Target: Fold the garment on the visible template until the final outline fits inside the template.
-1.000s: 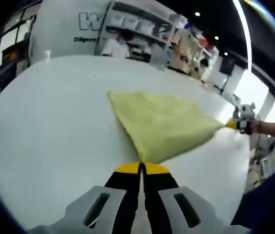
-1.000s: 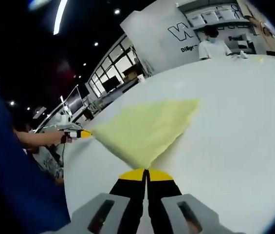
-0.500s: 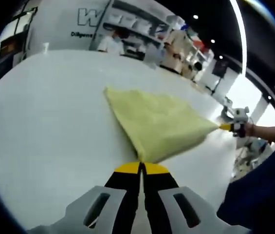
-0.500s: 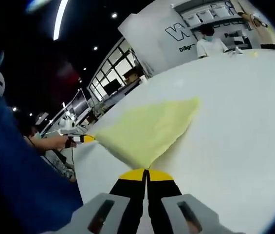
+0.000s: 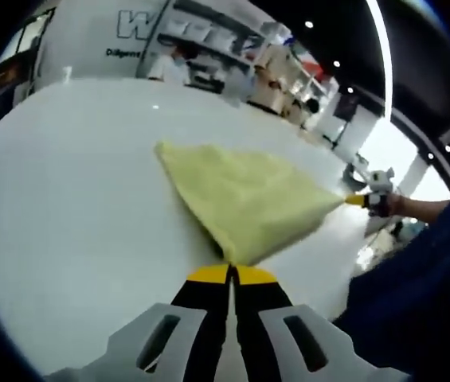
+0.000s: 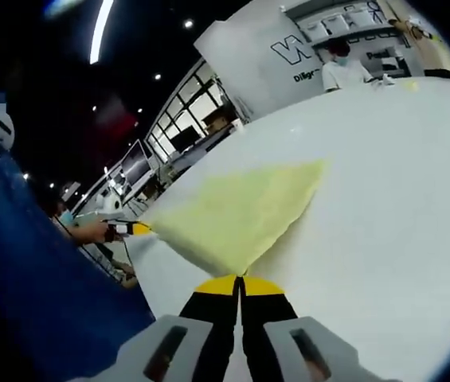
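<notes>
A pale yellow garment [image 5: 244, 199] is stretched between the two grippers over a white table [image 5: 73, 191]. My left gripper [image 5: 230, 274] is shut on the near corner of the cloth. The right gripper [image 5: 358, 200], held by a hand, pinches the far right corner. In the right gripper view the same yellow garment [image 6: 236, 215] runs up from my right gripper [image 6: 240, 284], which is shut on its corner, while the left gripper [image 6: 138, 228] holds the corner at the left. The far edge of the cloth rests on the white table [image 6: 392, 199]. No template outline is visible.
A person in white stands beyond the far table edge [image 6: 344, 72] in front of shelves and a white wall with lettering [image 5: 141, 24]. A blue sleeve [image 5: 416, 294] fills the right side of the left gripper view, and blue clothing [image 6: 41, 302] the left of the right gripper view.
Both views have shifted slightly with the hands; the cloth stays pinched at both corners and stretched, with more blue clothing now showing at the edges.
</notes>
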`<state>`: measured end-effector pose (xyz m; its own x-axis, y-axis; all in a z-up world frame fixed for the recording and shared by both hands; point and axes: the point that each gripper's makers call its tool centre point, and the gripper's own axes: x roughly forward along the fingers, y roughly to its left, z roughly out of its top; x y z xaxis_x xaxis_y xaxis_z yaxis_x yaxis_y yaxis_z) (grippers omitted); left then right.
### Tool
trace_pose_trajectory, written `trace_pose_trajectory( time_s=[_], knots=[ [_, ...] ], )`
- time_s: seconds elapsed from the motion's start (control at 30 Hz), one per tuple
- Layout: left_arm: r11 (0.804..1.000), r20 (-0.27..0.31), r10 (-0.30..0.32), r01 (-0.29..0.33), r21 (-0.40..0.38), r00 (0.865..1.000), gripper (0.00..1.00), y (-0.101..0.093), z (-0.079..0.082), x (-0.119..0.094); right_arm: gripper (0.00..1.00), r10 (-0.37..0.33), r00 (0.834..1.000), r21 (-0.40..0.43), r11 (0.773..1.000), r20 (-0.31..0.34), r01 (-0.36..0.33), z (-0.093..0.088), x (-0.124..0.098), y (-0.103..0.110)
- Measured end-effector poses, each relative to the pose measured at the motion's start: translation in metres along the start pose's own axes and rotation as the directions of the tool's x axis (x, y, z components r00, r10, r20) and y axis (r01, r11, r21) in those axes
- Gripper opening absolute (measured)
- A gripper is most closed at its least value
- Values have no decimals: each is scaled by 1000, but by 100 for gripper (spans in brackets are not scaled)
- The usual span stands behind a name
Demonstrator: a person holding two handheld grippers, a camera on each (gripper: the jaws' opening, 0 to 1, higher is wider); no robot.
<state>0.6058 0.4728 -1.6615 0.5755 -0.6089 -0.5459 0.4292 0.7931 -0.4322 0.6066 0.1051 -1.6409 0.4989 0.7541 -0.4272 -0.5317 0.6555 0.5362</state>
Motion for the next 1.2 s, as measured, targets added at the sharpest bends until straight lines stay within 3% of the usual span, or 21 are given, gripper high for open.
trace_pose_trajectory(
  time_s=[0.17, 0.33, 0.4, 0.47, 0.57, 0.63, 0.73, 0.9, 0.93, 1.03, 1.07, 1.2],
  knots=[
    [999, 36, 35, -35, -3, 999, 2, -1, 1, -5, 0, -45, 998, 32, 999, 36, 44, 3, -2, -1],
    [996, 64, 85, -84, -24, 994, 25, 13, 2, -22, 9, -86, 995, 17, 996, 60, 85, 7, -18, -4],
    [995, 89, 97, -94, -34, 991, 26, 13, 11, -33, 10, -94, 994, -16, 995, 58, 95, 11, -21, -1],
    [995, 128, 100, -101, 4, 987, 23, 8, 27, -41, 14, -74, 995, -45, 996, 70, 77, 20, -18, 9],
    [992, 143, 102, -110, 54, 984, 26, 1, 44, -35, 18, -38, 997, -102, 994, 74, 46, 32, -2, 26],
    [992, 139, 85, -97, 85, 987, 28, -14, 55, -20, 21, -14, 998, -160, 987, 60, 23, 38, 17, 40],
    [984, 91, 37, -52, 173, 995, 27, -35, 61, 14, 23, 3, 998, -209, 978, 69, 11, 51, 52, 57],
    [968, 56, 17, -30, 248, 998, 36, -51, 68, 63, 30, -20, 997, -260, 965, 76, 39, 63, 98, 65],
    [965, 51, 17, -30, 262, 999, 37, -64, 71, 72, 31, -32, 996, -260, 964, 89, 55, 66, 108, 66],
    [952, 40, 14, -25, 305, 999, 35, -71, 69, 91, 27, -52, 994, -306, 949, 97, 79, 65, 127, 67],
    [947, 32, 0, -10, 321, 999, 34, -79, 68, 99, 25, -43, 995, -347, 935, 86, 71, 62, 135, 73],
    [936, -13, -16, 20, 352, 1000, 29, -87, 54, 122, 20, 0, 1000, -381, 924, 28, 10, 46, 157, 96]
  ],
)
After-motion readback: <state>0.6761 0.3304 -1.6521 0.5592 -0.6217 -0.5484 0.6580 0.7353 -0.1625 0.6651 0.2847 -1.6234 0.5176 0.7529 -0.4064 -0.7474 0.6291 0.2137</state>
